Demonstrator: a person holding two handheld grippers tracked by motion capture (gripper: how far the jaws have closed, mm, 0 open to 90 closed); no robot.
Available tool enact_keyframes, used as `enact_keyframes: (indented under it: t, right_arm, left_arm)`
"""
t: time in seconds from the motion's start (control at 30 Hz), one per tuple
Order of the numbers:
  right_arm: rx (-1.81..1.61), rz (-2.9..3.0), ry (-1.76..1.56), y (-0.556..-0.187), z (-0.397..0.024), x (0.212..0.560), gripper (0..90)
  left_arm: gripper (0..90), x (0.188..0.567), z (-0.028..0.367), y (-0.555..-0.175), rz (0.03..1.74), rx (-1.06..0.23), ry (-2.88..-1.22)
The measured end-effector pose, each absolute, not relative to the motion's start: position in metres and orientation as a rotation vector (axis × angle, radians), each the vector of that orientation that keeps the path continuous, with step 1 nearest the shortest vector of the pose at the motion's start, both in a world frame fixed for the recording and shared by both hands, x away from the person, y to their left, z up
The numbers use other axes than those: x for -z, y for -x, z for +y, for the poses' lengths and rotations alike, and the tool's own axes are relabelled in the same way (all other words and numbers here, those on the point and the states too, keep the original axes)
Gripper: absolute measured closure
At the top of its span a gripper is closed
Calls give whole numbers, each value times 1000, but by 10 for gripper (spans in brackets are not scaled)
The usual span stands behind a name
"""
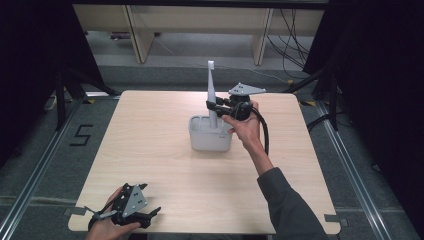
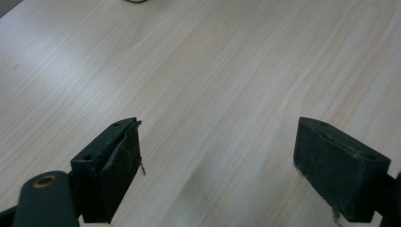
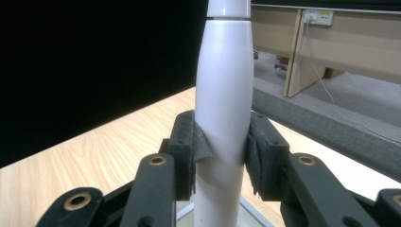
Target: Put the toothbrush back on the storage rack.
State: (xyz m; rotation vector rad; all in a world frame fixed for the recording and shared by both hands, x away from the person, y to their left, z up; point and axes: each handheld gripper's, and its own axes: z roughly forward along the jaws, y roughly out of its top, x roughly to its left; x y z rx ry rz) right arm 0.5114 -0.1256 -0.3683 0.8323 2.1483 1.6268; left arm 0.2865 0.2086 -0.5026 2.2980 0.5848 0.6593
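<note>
The right tool [image 1: 216, 107] is clamped on the handle of a white electric toothbrush [image 1: 212, 95], held upright with its lower end inside the white holder [image 1: 210, 134] mid-bench [image 1: 150, 150]. The placing looks nearly done; what remains, I judge, is letting go and withdrawing. The left tool [image 1: 150, 214] rests wide open and empty at the near edge.

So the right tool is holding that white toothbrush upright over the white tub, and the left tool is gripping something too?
Not quite. The left tool grips nothing: the left gripper view shows its jaws wide apart over bare table. The right tool does hold the toothbrush upright over the tub.
</note>
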Motion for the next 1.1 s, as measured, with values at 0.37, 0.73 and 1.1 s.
enact_keyframes:
  t: [0.37, 0.73, 1.1]
  right_arm:
    - [-1538, 2168, -821, -519, -119, 384, 666]
    - [-1488, 2218, -850, -518, -117, 396, 666]
    - [-1400, 2288, -851, -516, -110, 400, 665]
  left_arm:
    - [152, 502, 209, -287, 574, -669, -2306]
    - [152, 502, 209, -287, 578, -667, -2299]
    - [152, 502, 209, -286, 584, -661, -2299]
